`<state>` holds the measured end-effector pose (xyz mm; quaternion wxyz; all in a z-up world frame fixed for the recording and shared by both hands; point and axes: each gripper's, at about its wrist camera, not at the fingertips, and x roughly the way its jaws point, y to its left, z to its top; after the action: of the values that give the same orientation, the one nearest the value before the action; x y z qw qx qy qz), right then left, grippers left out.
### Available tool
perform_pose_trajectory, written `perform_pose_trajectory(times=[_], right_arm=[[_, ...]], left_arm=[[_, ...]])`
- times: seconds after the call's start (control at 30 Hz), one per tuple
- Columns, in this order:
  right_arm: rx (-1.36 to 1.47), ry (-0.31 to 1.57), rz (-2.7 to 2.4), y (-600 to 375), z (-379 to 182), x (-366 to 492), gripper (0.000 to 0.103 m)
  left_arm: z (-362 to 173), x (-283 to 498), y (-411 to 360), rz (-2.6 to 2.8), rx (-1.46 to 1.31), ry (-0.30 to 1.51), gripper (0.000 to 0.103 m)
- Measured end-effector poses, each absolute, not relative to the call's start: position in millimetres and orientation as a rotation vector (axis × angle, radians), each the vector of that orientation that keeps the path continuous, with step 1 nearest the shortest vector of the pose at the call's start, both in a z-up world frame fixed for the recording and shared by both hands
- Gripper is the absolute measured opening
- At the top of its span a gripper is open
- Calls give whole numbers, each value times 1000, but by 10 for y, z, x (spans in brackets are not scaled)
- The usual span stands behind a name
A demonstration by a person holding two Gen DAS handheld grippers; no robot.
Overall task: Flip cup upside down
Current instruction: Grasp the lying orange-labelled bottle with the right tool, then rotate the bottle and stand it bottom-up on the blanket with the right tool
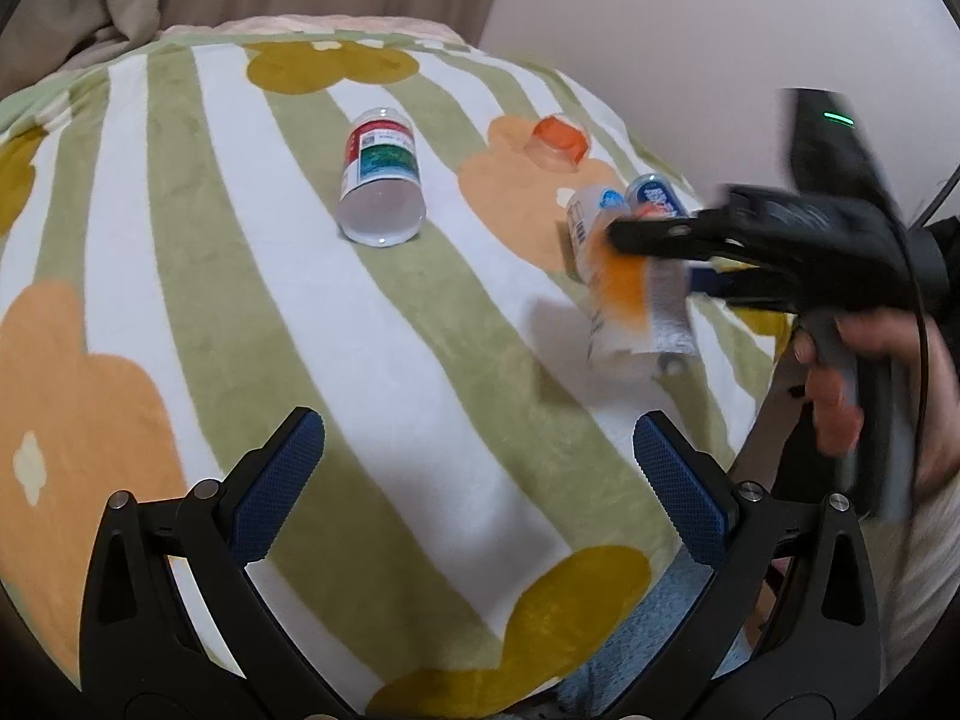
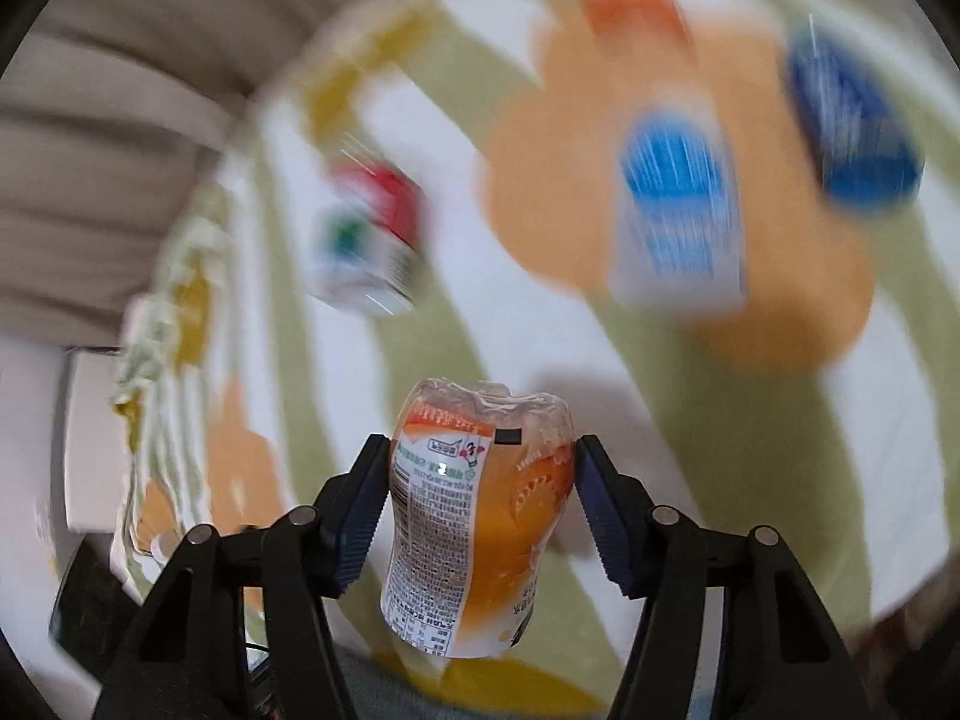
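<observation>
Right hand-held gripper (image 2: 480,504): closed on the orange-labelled cup (image 2: 474,516), its blue pads pressing both sides of the cup's middle.
Orange-labelled cup: lifted off the blanket (image 1: 420,324) and tilted — in the left wrist view it is blurred (image 1: 636,294) and hangs over the blanket's right part, one end slanting down.
Left hand-held gripper (image 1: 480,480): spread wide with nothing between its blue pads, low over the near part of the blanket.
Hand (image 1: 870,384): wrapped round the right gripper's handle at the right edge of the left wrist view.
Blanket: green and white stripes with orange and mustard flowers.
Red-and-green cup (image 1: 381,180): lying on its side near the blanket's middle, open end toward the camera.
Small orange cup (image 1: 558,141): further back on an orange flower.
Blue-labelled cups (image 2: 678,204) (image 2: 852,120): beyond the held cup — too blurred to tell how they lie.
</observation>
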<state>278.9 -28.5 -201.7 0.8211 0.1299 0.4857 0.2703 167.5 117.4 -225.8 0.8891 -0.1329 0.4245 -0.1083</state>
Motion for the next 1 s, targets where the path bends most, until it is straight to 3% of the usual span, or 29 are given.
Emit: perform_pose_trajectory(times=[0.13, 0.23, 0.5, 1.0], right_arm=[[103, 647, 527, -338, -2013, 2189, 57], [19, 490, 502, -290, -2278, 1930, 57], [-86, 402, 466, -175, -2720, 1863, 57], [-179, 388, 460, -136, -2727, 1520, 57]], left_arm=[[-2240, 1648, 1129, -237, -259, 870, 103], [-2238, 1659, 1126, -247, -257, 871, 103], [-2229, 1579, 1259, -209, -300, 849, 103], [-2219, 1547, 1261, -181, -286, 839, 103]])
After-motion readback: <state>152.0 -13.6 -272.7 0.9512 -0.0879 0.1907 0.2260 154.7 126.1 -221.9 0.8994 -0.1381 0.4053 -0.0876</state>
